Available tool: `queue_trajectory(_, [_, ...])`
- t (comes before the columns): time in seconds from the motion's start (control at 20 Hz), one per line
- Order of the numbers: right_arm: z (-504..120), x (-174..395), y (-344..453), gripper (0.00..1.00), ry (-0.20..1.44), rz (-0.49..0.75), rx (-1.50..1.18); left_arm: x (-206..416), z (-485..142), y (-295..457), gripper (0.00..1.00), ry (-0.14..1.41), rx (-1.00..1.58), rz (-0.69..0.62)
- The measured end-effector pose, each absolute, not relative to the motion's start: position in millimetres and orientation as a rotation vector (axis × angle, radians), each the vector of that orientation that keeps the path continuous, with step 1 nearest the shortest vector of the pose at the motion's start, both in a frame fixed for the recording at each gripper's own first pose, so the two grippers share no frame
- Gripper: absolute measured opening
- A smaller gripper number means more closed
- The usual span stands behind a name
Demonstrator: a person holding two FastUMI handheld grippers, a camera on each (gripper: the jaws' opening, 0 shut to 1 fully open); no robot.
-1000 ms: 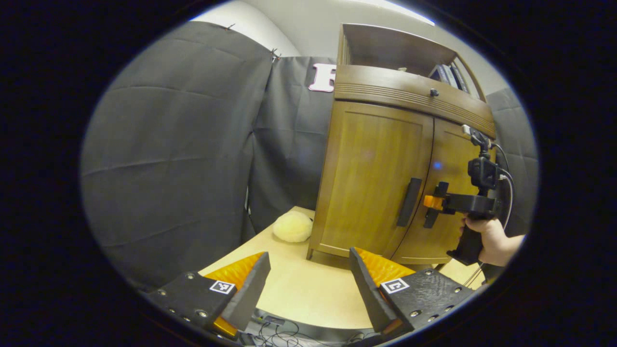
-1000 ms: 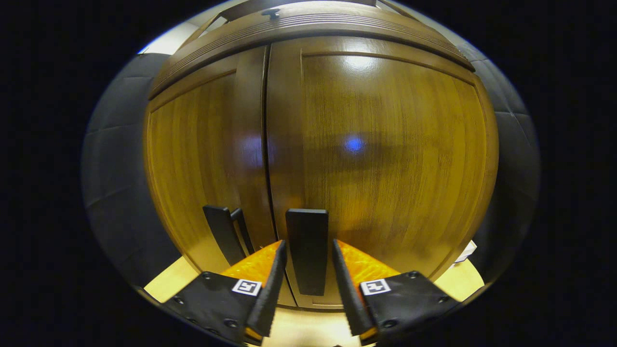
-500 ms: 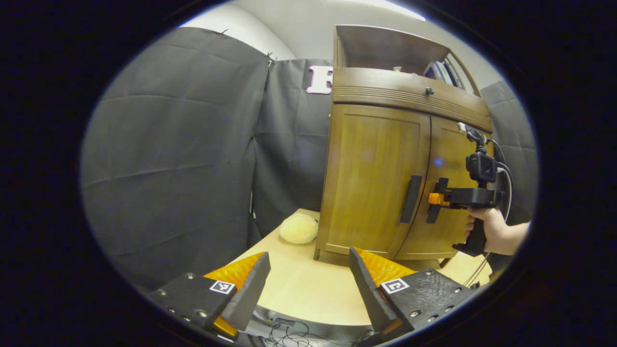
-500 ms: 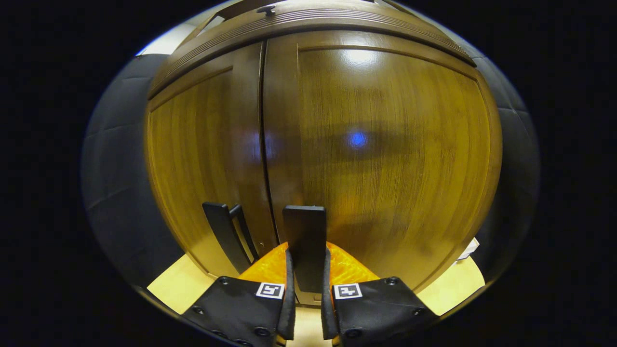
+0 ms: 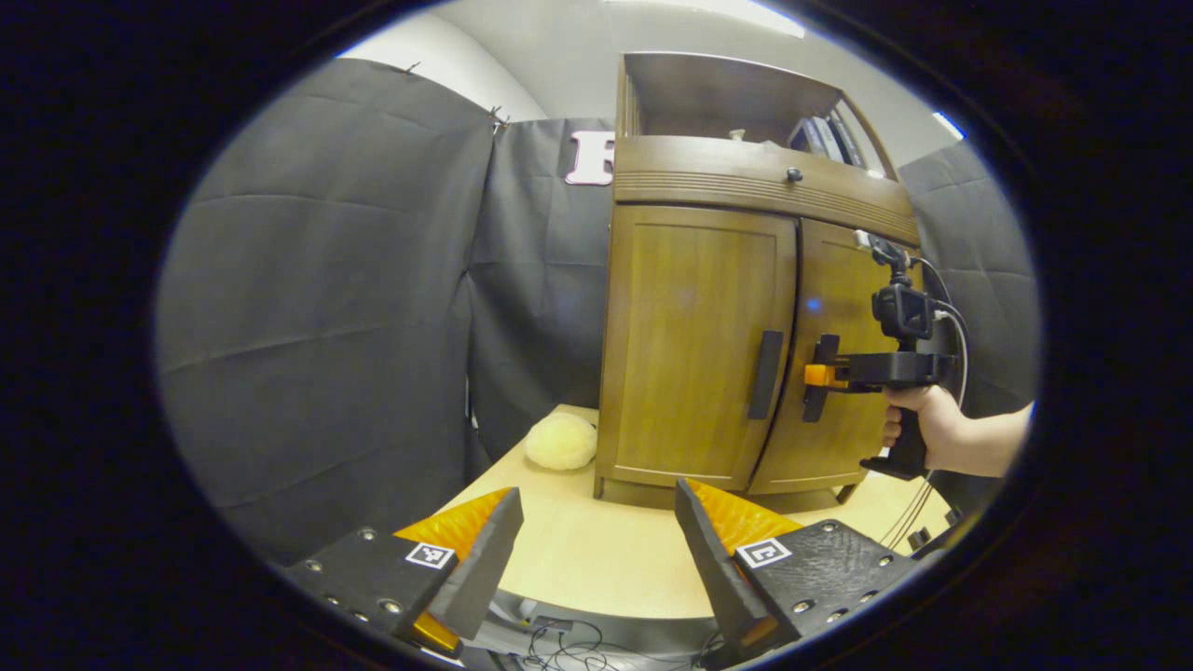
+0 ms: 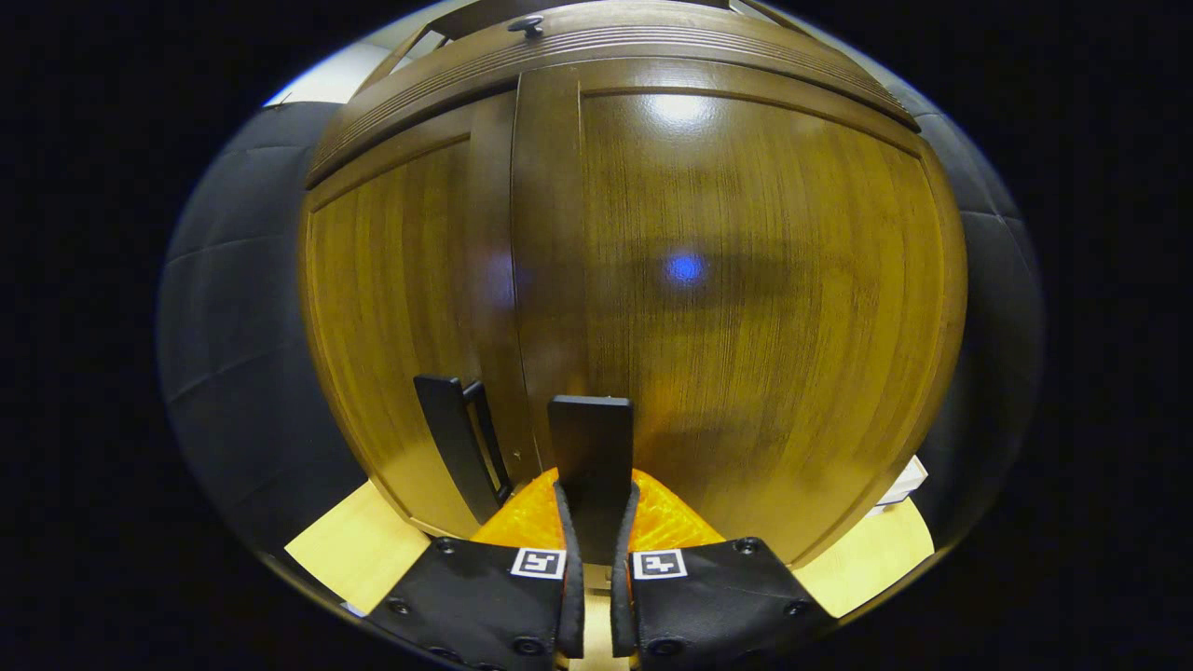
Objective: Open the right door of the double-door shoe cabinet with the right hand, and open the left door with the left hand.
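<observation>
Fingers of the right gripper [image 6: 596, 559] are closed on the right handle [image 6: 591, 457], at 6 o'clock in the right gripper view, so a pull can swing the right door [image 6: 736, 308]; it seems just ajar at the seam. The left gripper [image 5: 596, 550] waits open, well apart from the cabinet [image 5: 690, 326] at 1 o'clock, its left handle [image 5: 766, 375] untouched.

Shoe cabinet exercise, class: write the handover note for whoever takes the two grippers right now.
Right gripper: shut on the right door handle; the right door looks barely cracked, if at all.
Left gripper: open, holding nothing, back over the table, well short of the shoe cabinet.
Left door closed, its handle free.
Left to do: swing the right door open, then grip and open the left.
</observation>
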State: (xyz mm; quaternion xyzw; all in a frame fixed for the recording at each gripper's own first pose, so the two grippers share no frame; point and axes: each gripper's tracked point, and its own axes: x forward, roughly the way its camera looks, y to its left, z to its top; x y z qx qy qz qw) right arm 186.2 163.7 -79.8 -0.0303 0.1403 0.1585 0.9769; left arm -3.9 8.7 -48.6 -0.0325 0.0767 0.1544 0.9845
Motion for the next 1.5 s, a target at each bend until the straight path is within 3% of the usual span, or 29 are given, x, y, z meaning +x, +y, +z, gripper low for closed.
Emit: queue_trajectory(1.5, [-79.1,193.2,161.1,0.12,0.274,0.312,-0.03,8.0,-42.0,-41.1,0.93,0.144,-0.063,0.127])
